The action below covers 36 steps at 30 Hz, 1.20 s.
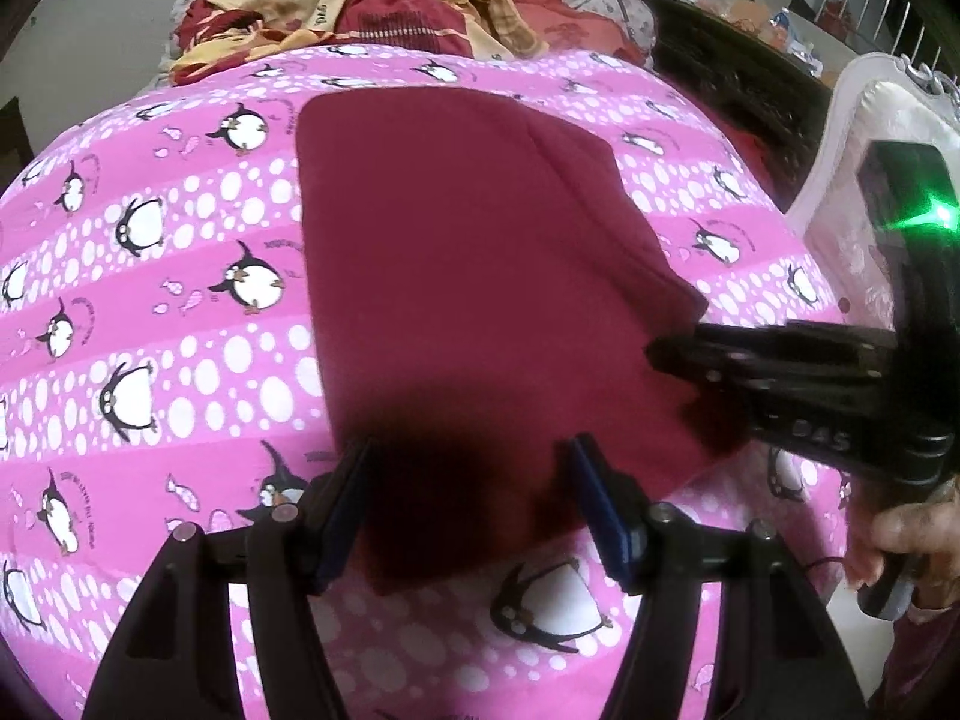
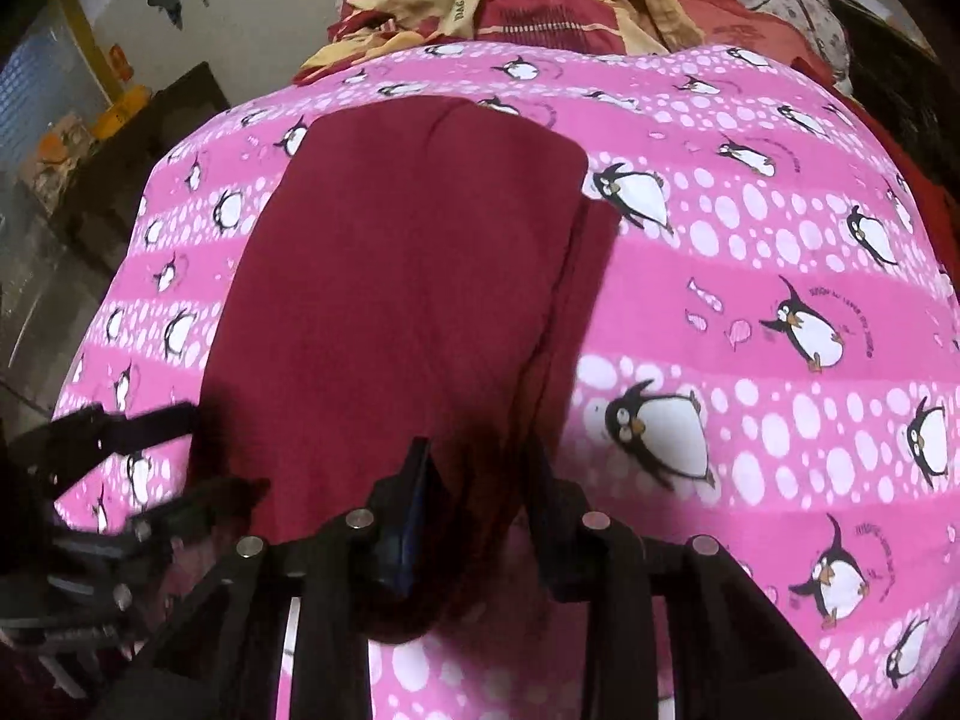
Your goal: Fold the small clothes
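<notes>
One maroon garment (image 1: 468, 276), one penguin sheet (image 1: 180, 360), two claws.

The folded garment (image 1: 456, 252) is plain dark red; the bedsheet (image 1: 180, 312) is pink with white dots and black-and-white penguins; the piled clothes (image 1: 372, 6) are maroon and cream.

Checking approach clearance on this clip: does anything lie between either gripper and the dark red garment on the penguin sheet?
Nothing visible does. The dark red garment lies flat on the pink penguin sheet with its near edge between the fingers of the left gripper and the right gripper. The crumpled bedding sits well behind it.
</notes>
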Tool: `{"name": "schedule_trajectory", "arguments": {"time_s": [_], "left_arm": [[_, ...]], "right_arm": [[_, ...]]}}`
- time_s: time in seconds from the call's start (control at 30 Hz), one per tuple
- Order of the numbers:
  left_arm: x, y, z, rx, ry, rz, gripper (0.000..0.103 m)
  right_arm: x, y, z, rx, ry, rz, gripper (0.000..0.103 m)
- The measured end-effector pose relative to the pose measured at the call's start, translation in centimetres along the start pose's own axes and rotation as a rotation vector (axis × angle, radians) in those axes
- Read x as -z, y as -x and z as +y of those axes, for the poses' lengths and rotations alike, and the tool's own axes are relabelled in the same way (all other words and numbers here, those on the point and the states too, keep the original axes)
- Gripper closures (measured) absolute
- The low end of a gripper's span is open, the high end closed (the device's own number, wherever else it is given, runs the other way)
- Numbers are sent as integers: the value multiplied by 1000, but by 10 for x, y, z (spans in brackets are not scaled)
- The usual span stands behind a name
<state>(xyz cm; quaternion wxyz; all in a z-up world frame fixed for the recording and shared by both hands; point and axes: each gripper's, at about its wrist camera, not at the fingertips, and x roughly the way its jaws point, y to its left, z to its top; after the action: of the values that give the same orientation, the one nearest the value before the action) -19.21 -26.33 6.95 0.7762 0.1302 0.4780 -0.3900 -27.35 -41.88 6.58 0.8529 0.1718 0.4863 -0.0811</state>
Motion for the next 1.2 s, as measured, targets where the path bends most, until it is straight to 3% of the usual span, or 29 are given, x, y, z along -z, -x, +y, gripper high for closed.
{"name": "schedule_trajectory", "arguments": {"time_s": [0.13, 0.2, 0.27, 0.47, 0.7, 0.93, 1.03, 1.1, 1.2], "left_arm": [[-2, 5, 8, -8, 19, -14, 37], [-4, 7, 11, -19, 25, -19, 37], [-8, 8, 14, -30, 33, -26, 37], [-11, 9, 19, -42, 51, -36, 33], [-14, 2, 23, -46, 57, -26, 31], [-18, 1, 27, -48, 77, -41, 20], [-19, 0, 27, -55, 78, -43, 20], [-21, -1, 28, -55, 82, -40, 20], [-23, -1, 26, -58, 81, -44, 20]], "right_arm": [[-6, 35, 3, -11, -16, -93, 70], [-14, 42, 5, -3, -24, -122, 63], [-24, 41, 6, 20, -38, -137, 62], [-37, 11, 5, 66, -71, -96, 62], [-8, -16, -2, 51, -79, -40, 63], [-16, 7, -2, 26, -83, -59, 62], [-21, 20, -4, 19, -108, -105, 56], [-25, 20, -6, 15, -129, -114, 45], [-28, 10, -10, 5, -157, -89, 44]]}}
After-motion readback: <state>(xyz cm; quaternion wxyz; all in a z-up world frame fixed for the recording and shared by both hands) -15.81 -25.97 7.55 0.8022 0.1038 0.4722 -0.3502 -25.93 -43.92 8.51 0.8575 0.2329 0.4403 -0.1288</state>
